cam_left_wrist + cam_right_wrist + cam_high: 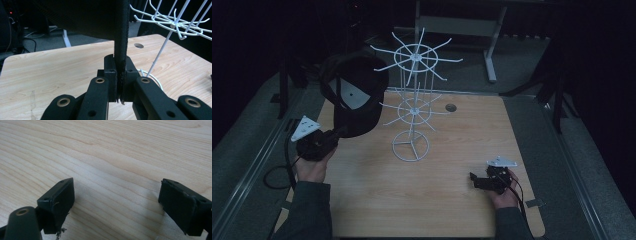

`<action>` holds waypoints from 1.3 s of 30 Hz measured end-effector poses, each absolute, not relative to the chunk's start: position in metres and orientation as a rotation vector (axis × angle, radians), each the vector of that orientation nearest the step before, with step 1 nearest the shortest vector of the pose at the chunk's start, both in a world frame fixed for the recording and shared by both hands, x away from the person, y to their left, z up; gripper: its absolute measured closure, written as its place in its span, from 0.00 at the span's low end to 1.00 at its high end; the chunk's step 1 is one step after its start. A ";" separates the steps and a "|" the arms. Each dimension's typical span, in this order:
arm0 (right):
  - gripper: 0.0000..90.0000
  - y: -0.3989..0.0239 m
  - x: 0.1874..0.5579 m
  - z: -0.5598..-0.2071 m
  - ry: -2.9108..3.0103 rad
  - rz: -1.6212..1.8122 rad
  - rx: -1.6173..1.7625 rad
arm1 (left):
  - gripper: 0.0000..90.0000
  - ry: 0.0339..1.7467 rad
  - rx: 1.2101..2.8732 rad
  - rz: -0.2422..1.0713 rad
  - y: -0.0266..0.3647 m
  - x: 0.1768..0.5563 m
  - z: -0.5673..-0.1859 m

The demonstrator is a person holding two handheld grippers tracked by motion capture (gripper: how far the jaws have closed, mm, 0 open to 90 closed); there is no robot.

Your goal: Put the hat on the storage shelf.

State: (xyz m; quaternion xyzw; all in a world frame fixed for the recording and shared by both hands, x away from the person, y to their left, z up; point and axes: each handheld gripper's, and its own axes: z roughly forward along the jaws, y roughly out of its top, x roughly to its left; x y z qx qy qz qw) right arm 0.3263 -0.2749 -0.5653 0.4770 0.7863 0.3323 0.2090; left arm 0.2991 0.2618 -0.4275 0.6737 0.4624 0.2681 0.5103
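A dim room seen from above, with a light wooden surface in the middle. A person's two forearms in dark sleeves enter from the near edge, each hand holding a black gripper.

The left gripper is raised above the surface near its left edge, held in the person's left hand, with a grey three-cornered plate on top. Its fingers are pressed together on the brim of a black cap, pinching the brim edge-on between them. The cap hangs in the air above the far-left part of the surface, its dark crown opening toward the camera and a pale label visible inside. In the left gripper view the brim rises straight up from between the fingers, with the cap's dark body spreading across the top.

Just right of the cap stands a white wire rack, near the middle of the far half of the surface. It has a round ring base, a thin upright pole, and two tiers of hooks radiating outward like spokes, the upper tier wider than the lower. The cap is close beside the rack; whether it touches a hook cannot be told.

The right gripper rests low near the near-right corner of the surface, held in the right hand. Its fingers are spread wide apart with bare wood grain between them, pinching nothing.

A small round hole sits in the surface near its far edge.
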 end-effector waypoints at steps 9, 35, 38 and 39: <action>0.15 -0.275 0.326 -0.565 2.186 0.926 1.331 | 0.96 1.107 1.609 0.664 0.260 0.296 -0.422; 0.15 -0.275 0.326 -0.565 2.188 0.924 1.326 | 0.96 1.075 1.590 0.714 0.256 0.288 -0.409; 0.15 -0.275 0.326 -0.565 2.188 0.924 1.325 | 0.96 1.075 1.585 0.727 0.256 0.286 -0.407; 0.15 -0.275 0.326 -0.565 2.188 0.924 1.326 | 0.96 1.076 1.584 0.730 0.256 0.286 -0.407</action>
